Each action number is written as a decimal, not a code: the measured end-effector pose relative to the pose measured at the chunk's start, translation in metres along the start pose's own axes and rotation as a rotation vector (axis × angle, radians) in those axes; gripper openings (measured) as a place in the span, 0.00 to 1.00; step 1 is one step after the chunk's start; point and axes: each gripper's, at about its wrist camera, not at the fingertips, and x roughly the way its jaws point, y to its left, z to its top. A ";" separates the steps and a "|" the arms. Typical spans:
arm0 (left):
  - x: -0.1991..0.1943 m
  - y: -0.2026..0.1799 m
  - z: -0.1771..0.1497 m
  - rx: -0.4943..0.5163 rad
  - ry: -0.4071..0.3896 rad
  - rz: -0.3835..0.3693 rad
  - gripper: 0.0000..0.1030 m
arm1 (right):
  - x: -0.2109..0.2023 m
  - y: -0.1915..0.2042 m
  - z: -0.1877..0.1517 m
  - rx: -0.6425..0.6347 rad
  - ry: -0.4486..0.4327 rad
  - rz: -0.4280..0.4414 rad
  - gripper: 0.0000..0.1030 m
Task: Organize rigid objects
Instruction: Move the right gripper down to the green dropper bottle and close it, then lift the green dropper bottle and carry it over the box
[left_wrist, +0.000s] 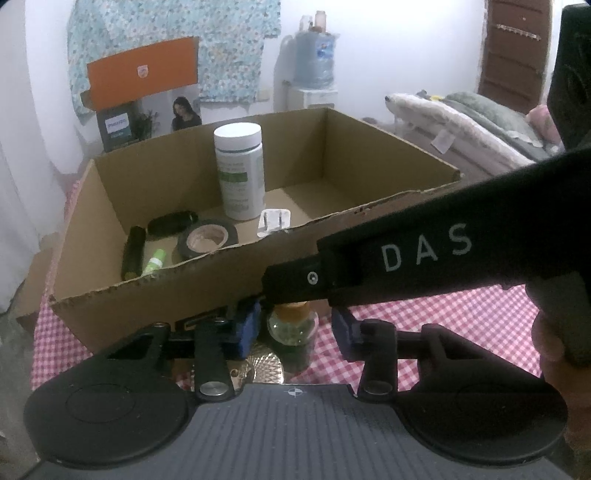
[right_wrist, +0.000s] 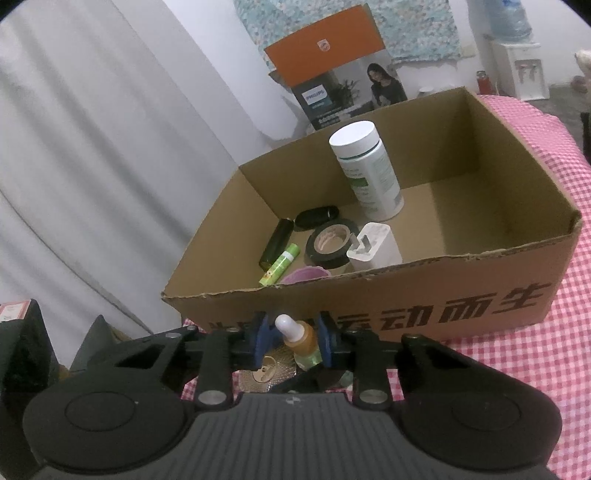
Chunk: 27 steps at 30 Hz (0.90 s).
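An open cardboard box (left_wrist: 155, 291) (right_wrist: 369, 295) stands on the red checked cloth. Inside are a white bottle (left_wrist: 240, 170) (right_wrist: 365, 173), a black tape roll (left_wrist: 207, 240) (right_wrist: 330, 242), a white plug (left_wrist: 275, 221) (right_wrist: 375, 247), a dark tube (left_wrist: 133, 253) (right_wrist: 276, 243), a green stick (left_wrist: 155, 263) (right_wrist: 280, 265) and a black oval (left_wrist: 171, 224) (right_wrist: 317, 217). My right gripper (right_wrist: 293, 338) is closed around a small dropper bottle (right_wrist: 301, 341), in front of the box. My left gripper (left_wrist: 293, 328) is open, its fingers either side of that bottle (left_wrist: 293, 323). The right gripper's body (left_wrist: 406, 254) crosses above.
A shiny patterned disc (left_wrist: 264, 367) (right_wrist: 267, 373) lies on the cloth under the grippers. A purple thing (right_wrist: 306, 275) lies in the box's near side. An orange printed carton (left_wrist: 144, 92) (right_wrist: 332, 66) stands behind the box. A bed (left_wrist: 480, 122) is at the right.
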 end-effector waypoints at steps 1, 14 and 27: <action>0.000 0.001 0.000 -0.003 0.002 -0.002 0.38 | 0.001 0.000 0.000 -0.002 0.002 -0.001 0.28; 0.005 0.011 -0.003 -0.065 0.006 -0.038 0.30 | 0.005 0.001 0.000 -0.010 0.009 -0.009 0.25; 0.008 0.003 -0.004 -0.139 -0.012 -0.188 0.30 | -0.016 -0.011 -0.003 -0.002 0.005 -0.056 0.25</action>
